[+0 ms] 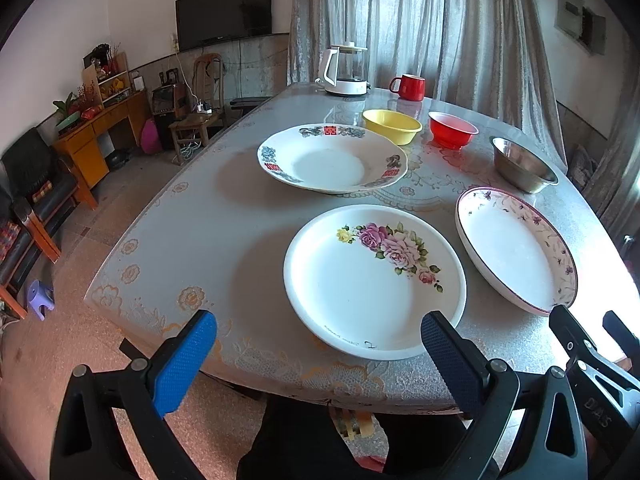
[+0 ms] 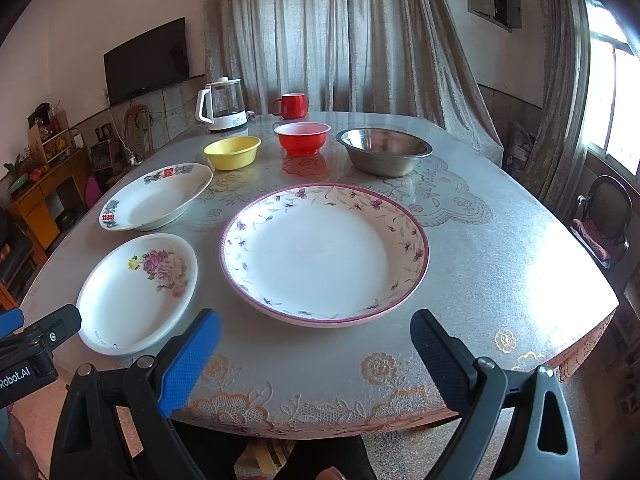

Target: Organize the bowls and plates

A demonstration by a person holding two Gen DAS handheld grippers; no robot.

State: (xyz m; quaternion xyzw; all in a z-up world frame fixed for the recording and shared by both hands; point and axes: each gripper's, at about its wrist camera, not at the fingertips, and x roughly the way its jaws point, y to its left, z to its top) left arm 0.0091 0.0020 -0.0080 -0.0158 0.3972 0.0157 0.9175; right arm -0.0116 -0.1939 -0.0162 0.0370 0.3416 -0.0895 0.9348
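Three plates lie apart on the table: a rose-print plate [image 1: 374, 282] [image 2: 136, 292] nearest the front edge, a purple-rimmed floral plate [image 1: 516, 250] [image 2: 324, 254] to its right, and a plate with red and blue motifs [image 1: 332, 158] [image 2: 156, 196] further back. Behind them stand a yellow bowl [image 1: 392, 126] [image 2: 232, 153], a red bowl [image 1: 452, 129] [image 2: 303, 138] and a steel bowl [image 1: 522, 164] [image 2: 384, 151]. My left gripper [image 1: 320, 360] hovers open at the front edge by the rose plate. My right gripper [image 2: 316, 356] is open before the purple-rimmed plate. Neither holds anything.
A white-based glass kettle [image 1: 346, 70] [image 2: 222, 106] and a red mug [image 1: 408, 87] [image 2: 291, 105] stand at the table's far edge before grey curtains. Chairs, a wooden cabinet [image 1: 100, 132] and a small purple stool [image 1: 40, 298] sit on the floor to the left.
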